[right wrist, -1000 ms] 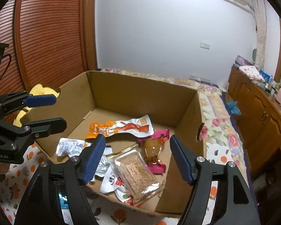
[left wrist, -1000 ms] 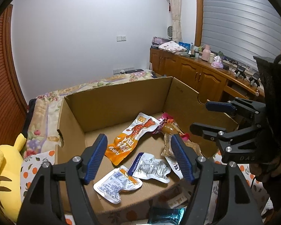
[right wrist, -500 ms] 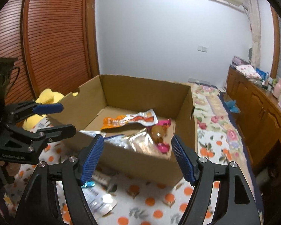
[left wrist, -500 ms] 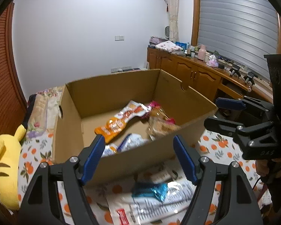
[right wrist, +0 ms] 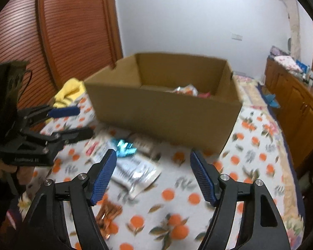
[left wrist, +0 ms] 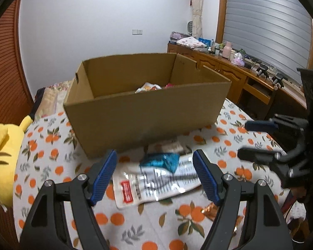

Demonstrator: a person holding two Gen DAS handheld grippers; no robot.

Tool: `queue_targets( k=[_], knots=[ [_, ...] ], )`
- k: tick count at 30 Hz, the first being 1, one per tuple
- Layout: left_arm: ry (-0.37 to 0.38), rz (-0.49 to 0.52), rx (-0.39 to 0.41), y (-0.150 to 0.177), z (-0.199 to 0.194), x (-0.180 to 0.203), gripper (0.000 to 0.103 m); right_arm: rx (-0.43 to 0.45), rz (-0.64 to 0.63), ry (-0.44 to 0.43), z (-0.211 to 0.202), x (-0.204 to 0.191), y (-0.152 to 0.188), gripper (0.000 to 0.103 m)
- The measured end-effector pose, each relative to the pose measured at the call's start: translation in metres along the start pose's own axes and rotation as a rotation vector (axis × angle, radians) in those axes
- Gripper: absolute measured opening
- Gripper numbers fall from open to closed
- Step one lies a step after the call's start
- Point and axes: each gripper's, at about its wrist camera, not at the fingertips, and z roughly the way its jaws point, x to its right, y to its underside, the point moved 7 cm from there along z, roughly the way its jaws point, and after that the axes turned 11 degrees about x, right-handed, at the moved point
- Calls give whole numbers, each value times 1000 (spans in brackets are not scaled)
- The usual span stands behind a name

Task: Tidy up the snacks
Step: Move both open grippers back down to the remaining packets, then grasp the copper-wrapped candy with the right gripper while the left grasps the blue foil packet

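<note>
Snacks partly boxed, several packets left outside.
Some snacks already lie in the cardboard box [left wrist: 148, 112]; a teal packet [left wrist: 160, 160], a white pouch [left wrist: 156, 185] and a copper wrapper [right wrist: 107, 210] wait on the orange-print surface [left wrist: 52, 156] before it. Compared with a second ago, both views have pulled back from above the box interior; the left gripper [left wrist: 156, 175] and right gripper [right wrist: 153, 175] gape empty.
</note>
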Motion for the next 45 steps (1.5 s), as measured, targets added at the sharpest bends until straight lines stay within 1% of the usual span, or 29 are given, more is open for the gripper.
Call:
queue_targets(
  k=[6, 7, 8, 16, 22, 30, 32, 35, 39, 45],
  knots=[
    [-14, -11, -9, 21, -9, 4, 76, -61, -3, -51, -4, -26, 42, 67],
    [-17, -10, -11, 24, -9, 4, 76, -68, -3, -56, -4, -30, 48, 63],
    [-19, -9, -12, 26, -10, 5, 76, -75, -1, -62, -4, -32, 52, 62],
    [-37, -16, -29, 39, -3, 3, 76, -113, 3, -95, 0, -51, 74, 57],
    [-47, -29, -40, 42, 6, -2, 75, -151, -1, -107, 6, -57, 87, 49],
    [-39, -17, -45, 36, 22, 1, 75, -178, -15, -102, 11, -56, 94, 35],
    [-36, -9, -48, 34, 29, 3, 75, -182, -21, -103, 12, -56, 95, 24],
    [-29, -1, -58, 33, 37, 4, 75, -179, -38, -96, 11, -56, 96, 21],
    [-15, 7, -80, 33, 49, 5, 75, -171, -47, -78, 13, -57, 96, 20],
    [3, -1, -117, 31, 65, 5, 73, -138, -20, -63, 7, -43, 87, 20]
  ],
)
